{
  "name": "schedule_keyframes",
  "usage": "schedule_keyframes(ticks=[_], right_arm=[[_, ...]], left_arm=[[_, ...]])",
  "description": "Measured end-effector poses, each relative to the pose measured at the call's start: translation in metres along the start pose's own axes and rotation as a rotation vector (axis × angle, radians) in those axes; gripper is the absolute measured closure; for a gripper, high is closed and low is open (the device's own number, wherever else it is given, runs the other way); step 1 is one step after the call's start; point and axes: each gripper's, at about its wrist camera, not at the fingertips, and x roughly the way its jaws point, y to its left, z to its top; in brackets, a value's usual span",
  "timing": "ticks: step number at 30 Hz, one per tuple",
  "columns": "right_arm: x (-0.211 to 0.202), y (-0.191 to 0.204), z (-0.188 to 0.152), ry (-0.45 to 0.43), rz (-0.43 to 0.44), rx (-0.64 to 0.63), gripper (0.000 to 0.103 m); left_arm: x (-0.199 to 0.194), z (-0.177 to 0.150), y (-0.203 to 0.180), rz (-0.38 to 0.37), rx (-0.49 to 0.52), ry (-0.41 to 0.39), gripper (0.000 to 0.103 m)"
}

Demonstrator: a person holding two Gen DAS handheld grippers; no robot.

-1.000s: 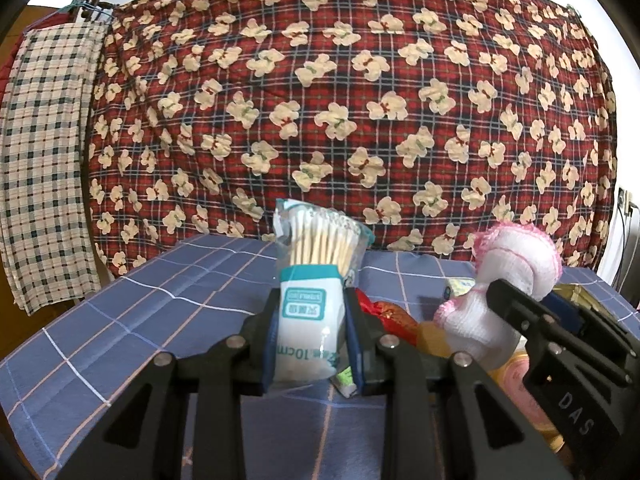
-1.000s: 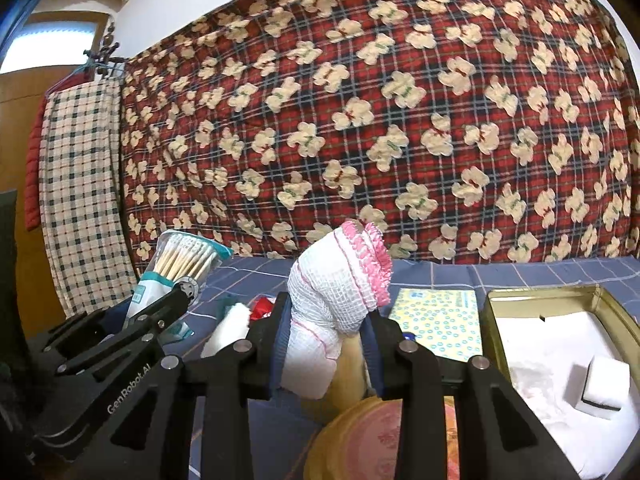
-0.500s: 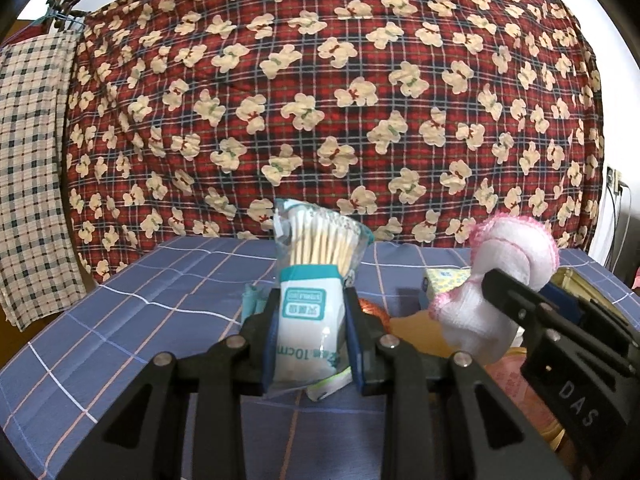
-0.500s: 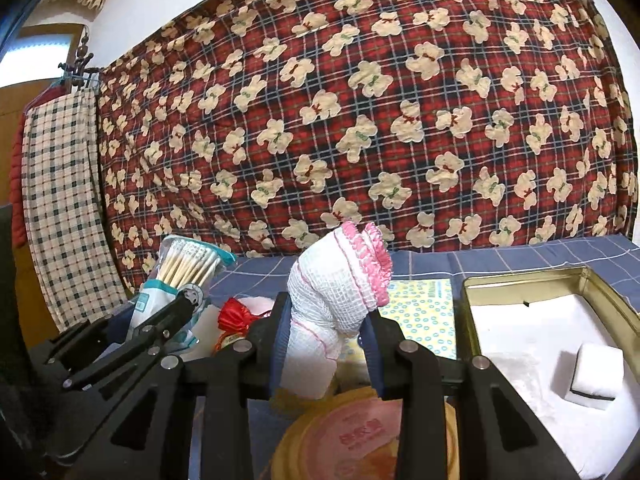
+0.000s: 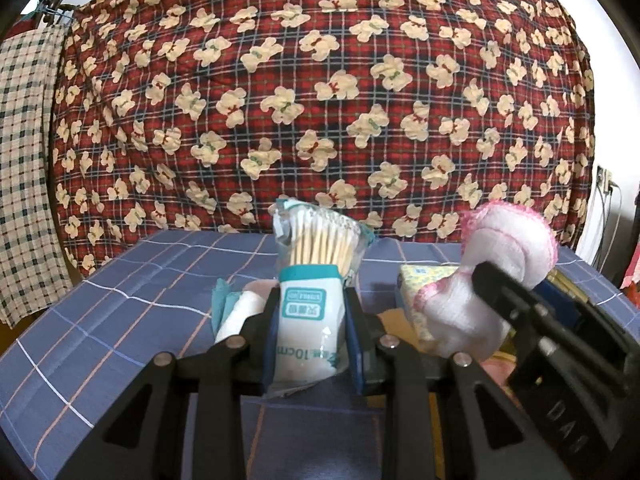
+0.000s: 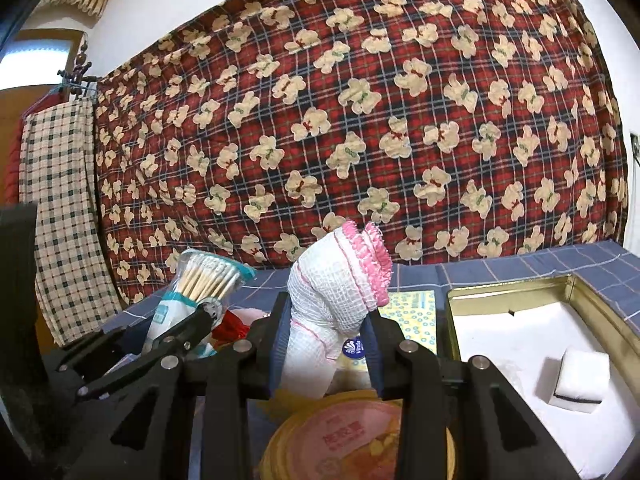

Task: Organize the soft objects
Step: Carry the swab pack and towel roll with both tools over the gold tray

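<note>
Left gripper (image 5: 313, 344) pinches the swab pack (image 5: 310, 308) upright above the blue cloth (image 5: 120, 320); right gripper (image 6: 325, 354) squeezes the white sock (image 6: 336, 300) beside the tin (image 6: 580, 292).

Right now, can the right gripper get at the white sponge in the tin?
Probably not yet: the right gripper is shut on the sock. The path to the sponge in the open tin looks free.

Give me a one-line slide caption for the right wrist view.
Right gripper clamps a white, pink-trimmed cloth roll beside the open gold tin.
</note>
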Motion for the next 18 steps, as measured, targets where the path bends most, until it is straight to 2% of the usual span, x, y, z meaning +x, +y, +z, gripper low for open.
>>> schedule_keyframes(ticks=[5,11,18], right_arm=[[-0.012,-0.002,0.006,-0.023,0.001,-0.002,0.067],[-0.034,-0.014,0.028,-0.051,-0.02,-0.013,0.067],[-0.04,-0.053,0.047,-0.03,-0.063,0.008,0.066]], left_arm=[[-0.012,0.014,-0.01,-0.025,0.007,-0.015,0.076],[-0.013,0.028,-0.03,-0.072,0.009,0.009,0.076],[-0.009,0.035,-0.068,-0.124,0.059,0.048,0.076]])
